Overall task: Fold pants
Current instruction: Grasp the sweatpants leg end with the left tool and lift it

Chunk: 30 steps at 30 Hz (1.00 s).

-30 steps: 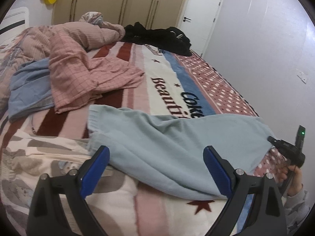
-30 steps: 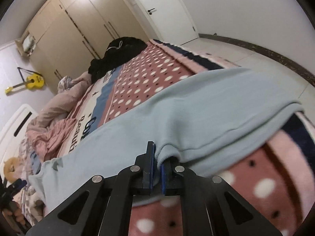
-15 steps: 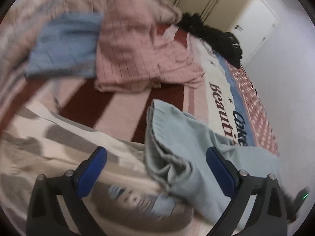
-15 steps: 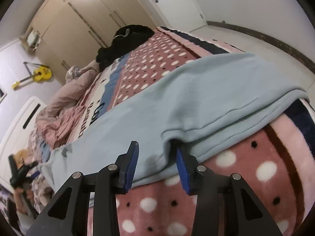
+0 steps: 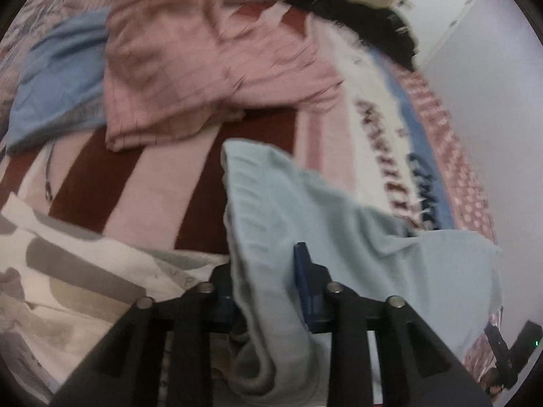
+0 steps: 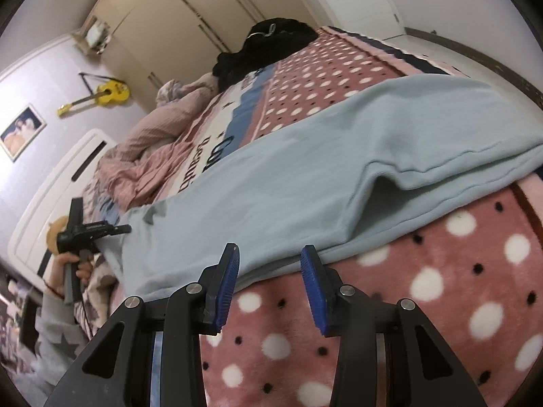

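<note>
Pale blue pants lie lengthwise across the patterned bed cover, near its edge, the 2 legs apparently stacked. Left gripper: jaws closing on the cuff end, cloth bunched between the pads and already pinched. Right gripper: jaws parted and holding nothing, just short of the waist-end hem. Judged progress: early; the garment appears halved along its length, and the end-to-end fold is not yet made. Remaining: carry the cuff end to the waist, then flatten. A pink checked garment lies well apart.
</note>
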### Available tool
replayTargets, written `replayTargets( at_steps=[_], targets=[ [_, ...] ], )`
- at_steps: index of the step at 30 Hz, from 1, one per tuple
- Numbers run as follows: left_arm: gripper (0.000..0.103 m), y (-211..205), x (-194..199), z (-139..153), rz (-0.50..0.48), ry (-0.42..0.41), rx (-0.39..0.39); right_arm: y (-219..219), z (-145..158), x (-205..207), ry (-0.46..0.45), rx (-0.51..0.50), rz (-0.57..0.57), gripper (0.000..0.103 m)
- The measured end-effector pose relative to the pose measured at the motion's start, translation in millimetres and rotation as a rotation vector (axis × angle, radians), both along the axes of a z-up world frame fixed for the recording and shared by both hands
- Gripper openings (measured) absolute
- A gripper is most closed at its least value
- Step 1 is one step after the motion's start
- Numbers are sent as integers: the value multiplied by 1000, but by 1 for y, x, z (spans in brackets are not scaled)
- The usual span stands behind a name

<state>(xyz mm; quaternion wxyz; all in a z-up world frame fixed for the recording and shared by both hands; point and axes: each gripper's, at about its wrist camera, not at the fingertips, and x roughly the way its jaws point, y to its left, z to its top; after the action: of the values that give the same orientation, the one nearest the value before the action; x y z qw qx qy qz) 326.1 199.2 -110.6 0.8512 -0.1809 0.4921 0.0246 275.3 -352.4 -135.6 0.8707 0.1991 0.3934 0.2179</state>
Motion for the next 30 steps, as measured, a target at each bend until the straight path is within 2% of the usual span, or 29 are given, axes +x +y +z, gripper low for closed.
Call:
replayTargets(
  at_steps=[1, 8, 11, 14, 16, 21, 30],
  targets=[
    [11, -1, -4, 7, 0, -26, 16, 2, 0, 0, 2, 4, 7, 34],
    [10, 26, -28, 41, 50, -134, 52, 9, 3, -1, -4, 5, 33, 34],
    [8, 40, -34, 45, 76, -143, 41, 11, 5, -3, -3, 4, 36, 34],
    [5, 57, -44, 55, 113, -161, 94, 11, 6, -4, -1, 6, 37, 34],
    [5, 73, -46, 58, 121, -162, 23, 12, 7, -6, -3, 0, 41, 34],
    [5, 77, -48, 63, 112, -159, 70, 13, 5, -6, 6, 0, 46, 34],
    [5, 122, -49, 76, 225, -142, 107, 15, 6, -7, 3, 3, 63, 34]
  ],
)
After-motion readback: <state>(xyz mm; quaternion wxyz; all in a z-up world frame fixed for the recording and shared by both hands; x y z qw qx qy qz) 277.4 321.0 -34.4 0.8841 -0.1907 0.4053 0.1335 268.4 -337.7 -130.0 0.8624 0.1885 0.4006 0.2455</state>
